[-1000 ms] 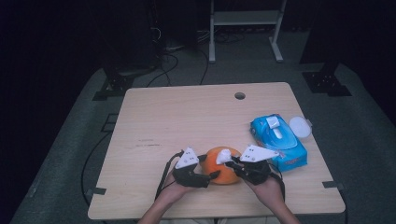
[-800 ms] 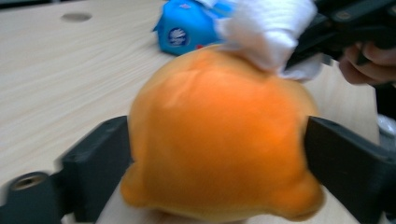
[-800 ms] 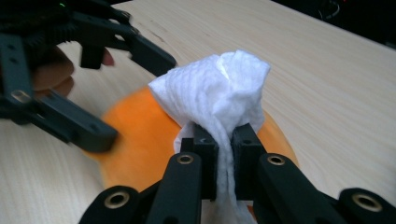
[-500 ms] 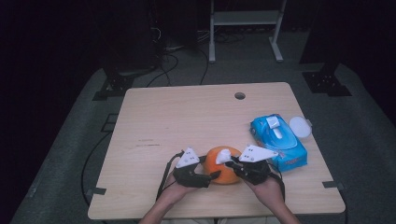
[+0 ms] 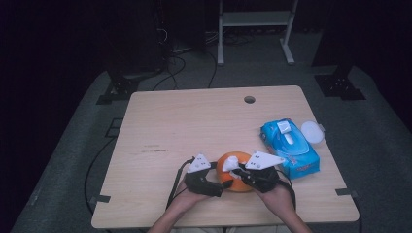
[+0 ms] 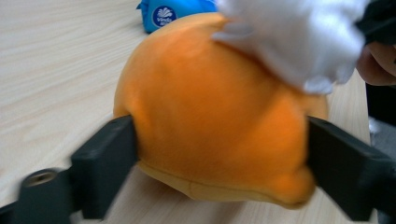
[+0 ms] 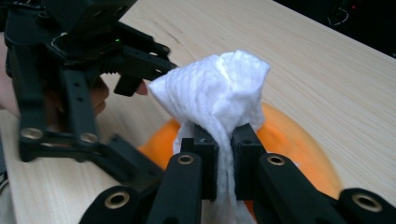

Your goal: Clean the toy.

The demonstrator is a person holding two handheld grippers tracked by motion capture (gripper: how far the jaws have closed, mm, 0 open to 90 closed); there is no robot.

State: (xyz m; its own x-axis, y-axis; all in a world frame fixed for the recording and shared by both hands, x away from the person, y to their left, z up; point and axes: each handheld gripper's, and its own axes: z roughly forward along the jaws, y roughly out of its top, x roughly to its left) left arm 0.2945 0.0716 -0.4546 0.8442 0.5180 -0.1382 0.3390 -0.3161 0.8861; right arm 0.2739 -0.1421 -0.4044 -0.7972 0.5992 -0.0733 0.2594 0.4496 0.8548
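Left gripper [image 6: 219, 177]: jaws just widened, yet flanking and touching the orange plush ball [image 6: 210, 126] near the table's [image 5: 194, 121] front edge. Right gripper [image 7: 223, 154]: pinching white tissue [image 7: 215, 88] against its top; wiping apparently underway.

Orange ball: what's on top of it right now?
A bunched white tissue sits on top of the orange ball, pinched in the right gripper. The patch of ball under the tissue is covered. The left gripper straddles the ball's sides.
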